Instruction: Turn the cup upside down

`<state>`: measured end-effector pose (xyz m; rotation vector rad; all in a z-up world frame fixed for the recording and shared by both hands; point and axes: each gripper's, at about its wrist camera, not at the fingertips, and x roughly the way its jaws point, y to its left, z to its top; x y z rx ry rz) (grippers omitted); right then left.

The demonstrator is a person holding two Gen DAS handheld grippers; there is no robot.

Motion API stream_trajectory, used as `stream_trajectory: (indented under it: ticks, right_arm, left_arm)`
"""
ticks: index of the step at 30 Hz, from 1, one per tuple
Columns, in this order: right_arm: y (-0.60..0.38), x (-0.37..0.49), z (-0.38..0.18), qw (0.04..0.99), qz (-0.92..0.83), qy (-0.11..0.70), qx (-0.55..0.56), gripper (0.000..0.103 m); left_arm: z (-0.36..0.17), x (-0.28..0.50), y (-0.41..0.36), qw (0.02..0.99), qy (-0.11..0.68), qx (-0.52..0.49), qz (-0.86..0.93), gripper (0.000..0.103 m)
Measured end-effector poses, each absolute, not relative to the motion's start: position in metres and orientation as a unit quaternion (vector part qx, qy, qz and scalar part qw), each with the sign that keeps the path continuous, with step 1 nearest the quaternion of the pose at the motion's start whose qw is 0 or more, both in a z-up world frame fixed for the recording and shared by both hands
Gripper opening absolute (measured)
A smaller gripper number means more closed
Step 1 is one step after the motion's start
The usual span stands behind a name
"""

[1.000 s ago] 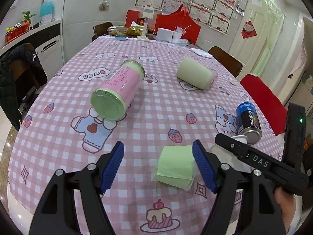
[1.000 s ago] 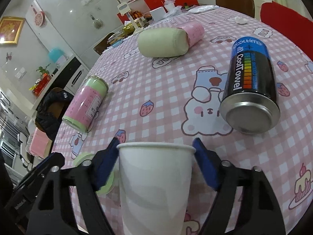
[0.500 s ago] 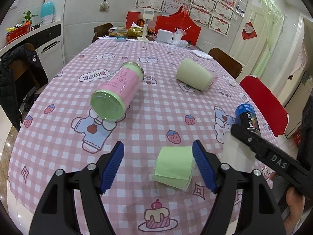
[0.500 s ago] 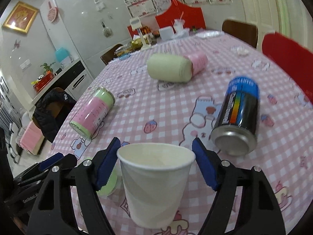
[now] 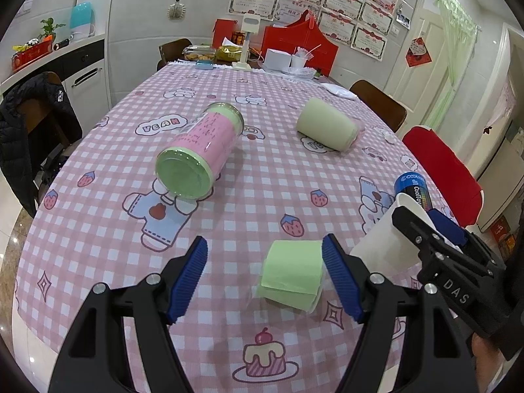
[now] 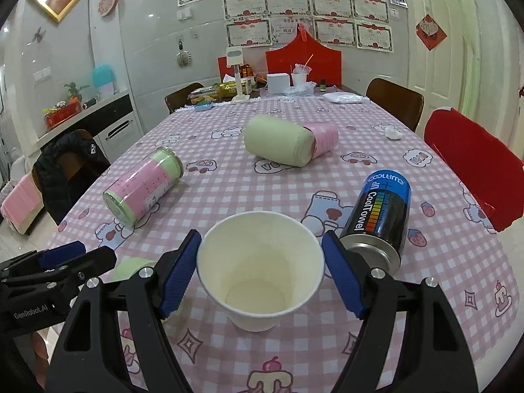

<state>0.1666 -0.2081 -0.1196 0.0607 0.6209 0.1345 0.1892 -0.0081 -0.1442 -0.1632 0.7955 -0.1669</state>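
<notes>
A white paper cup [image 6: 260, 267] stands upright, mouth up, on the pink checked tablecloth [image 6: 229, 190], and its empty inside shows. My right gripper [image 6: 261, 278] is open with its blue pads on either side of the cup near the rim; I cannot tell if they touch it. The cup also shows in the left wrist view [image 5: 388, 234], partly hidden by the right gripper [image 5: 435, 232]. My left gripper [image 5: 264, 276] is open and empty above the front of the table, with a green paper roll [image 5: 291, 273] by its right pad.
A pink and green jar [image 5: 199, 150] lies on its side at left. A pale green cup [image 5: 327, 127] lies further back. A blue and black can [image 6: 381, 213] lies right of the paper cup. Chairs [image 6: 471, 160] stand around the table, clutter at the far end.
The right gripper has risen and tilted down, so the cup's inside now shows from above. The cup stays on the table. The left gripper has barely moved.
</notes>
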Motion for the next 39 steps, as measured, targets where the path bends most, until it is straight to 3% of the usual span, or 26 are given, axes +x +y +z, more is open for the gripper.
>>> stream_trajectory:
  ticks: [8,10,19,32,35,39]
  right_arm:
    - [-0.206,0.156,-0.116,0.948,0.076,0.305,0.041,0.082]
    - [-0.206,0.153,-0.114,0.949,0.078,0.303,0.045,0.089]
    - [-0.209,0.128,-0.098,0.955,0.079,0.279,0.061,0.089]
    - [-0.211,0.056,-0.052,0.982,0.053,0.176,0.033,0.095]
    - [-0.209,0.038,-0.043,0.987,0.048,0.15,0.02,0.095]
    - [-0.207,0.02,-0.035,0.992,0.041,0.119,0.003,0.095]
  left_arm:
    - [-0.139,0.18,-0.007,0.919,0.379,-0.074,-0.079,0.072]
    - [-0.137,0.177,-0.007,0.92,0.376,-0.073,-0.077,0.072]
    - [-0.116,0.152,-0.008,0.933,0.348,-0.062,-0.072,0.072]
    - [-0.069,0.093,-0.016,0.963,0.26,-0.027,-0.066,0.072]
    - [-0.058,0.079,-0.018,0.969,0.237,-0.02,-0.063,0.079]
    - [-0.04,0.055,-0.022,0.98,0.19,-0.01,-0.06,0.079]
